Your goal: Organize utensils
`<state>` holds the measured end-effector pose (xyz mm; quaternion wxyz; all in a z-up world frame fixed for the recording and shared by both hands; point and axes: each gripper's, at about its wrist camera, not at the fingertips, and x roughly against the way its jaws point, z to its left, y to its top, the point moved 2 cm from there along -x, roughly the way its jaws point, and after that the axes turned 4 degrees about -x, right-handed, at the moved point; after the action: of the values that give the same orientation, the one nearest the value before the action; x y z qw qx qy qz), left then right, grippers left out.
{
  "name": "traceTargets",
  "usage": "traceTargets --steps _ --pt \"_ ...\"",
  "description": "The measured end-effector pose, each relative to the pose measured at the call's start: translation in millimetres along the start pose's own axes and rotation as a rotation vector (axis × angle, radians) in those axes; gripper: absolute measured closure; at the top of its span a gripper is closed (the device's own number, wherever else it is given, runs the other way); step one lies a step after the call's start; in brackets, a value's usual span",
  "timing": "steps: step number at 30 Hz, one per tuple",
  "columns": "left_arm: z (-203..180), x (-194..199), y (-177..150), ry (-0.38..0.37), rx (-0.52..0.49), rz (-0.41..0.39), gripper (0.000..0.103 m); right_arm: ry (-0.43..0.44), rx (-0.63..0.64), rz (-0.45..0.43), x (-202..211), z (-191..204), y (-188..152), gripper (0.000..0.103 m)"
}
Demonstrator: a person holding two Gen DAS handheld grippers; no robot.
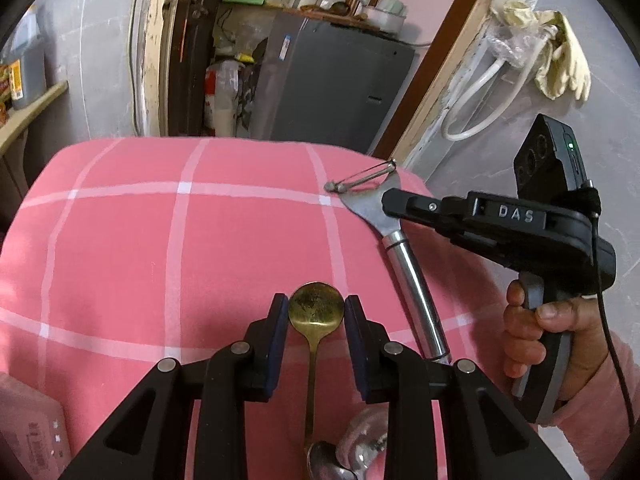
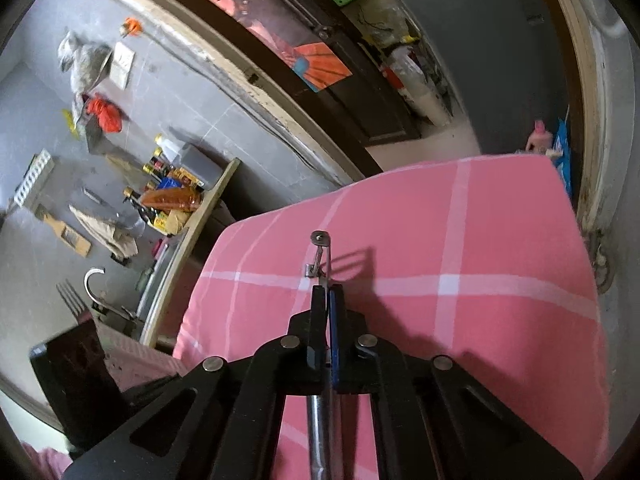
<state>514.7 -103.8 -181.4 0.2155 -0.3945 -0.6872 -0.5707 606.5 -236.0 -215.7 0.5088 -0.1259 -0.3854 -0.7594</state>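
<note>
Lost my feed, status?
Right tool shut on steel Y-shaped peeler. Left tool straddles brass spoon, grip unclear. Nothing blocking.

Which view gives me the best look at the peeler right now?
The left wrist view: the peeler shows whole from the side, blade to handle, on the pink cloth. The right wrist view shows it end-on, mostly hidden by the right hand-held gripper shut on it.

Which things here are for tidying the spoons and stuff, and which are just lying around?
For the job:
- brass spoon, between the left tongs
- peeler, clamped in the right tongs
- silver spoon at the bottom edge

Just lying about:
- rubber gloves on the wall
- bottles on the shelf
- fridge
</note>
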Motion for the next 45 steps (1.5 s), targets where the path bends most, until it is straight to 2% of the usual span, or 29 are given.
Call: traceTargets --steps 15,22,30,40,45 --pt "-16.0 49.9 -3.2 0.006 -0.053 -0.121 0.076 -0.083 0.108 -0.105 61.3 29.8 -18.9 0.101" --pt "-22.2 80.9 -2.0 0.017 -0.078 -0.207 0.076 -0.064 0.126 -0.223 99.6 51.9 -23.7 0.101" --pt "-22.4 121.8 12.1 0.018 -0.060 -0.300 0.076 -0.013 0.127 -0.350 137.4 84.6 -25.1 0.101" --pt "-22.7 193.0 32.2 0.017 -0.042 -0.383 0.076 0.027 0.216 -0.484 182.4 166.7 -31.5 0.101" --pt "-8.5 236.8 45.7 0.009 -0.016 -0.428 0.076 0.080 0.250 -0.536 192.8 212.7 -31.1 0.101"
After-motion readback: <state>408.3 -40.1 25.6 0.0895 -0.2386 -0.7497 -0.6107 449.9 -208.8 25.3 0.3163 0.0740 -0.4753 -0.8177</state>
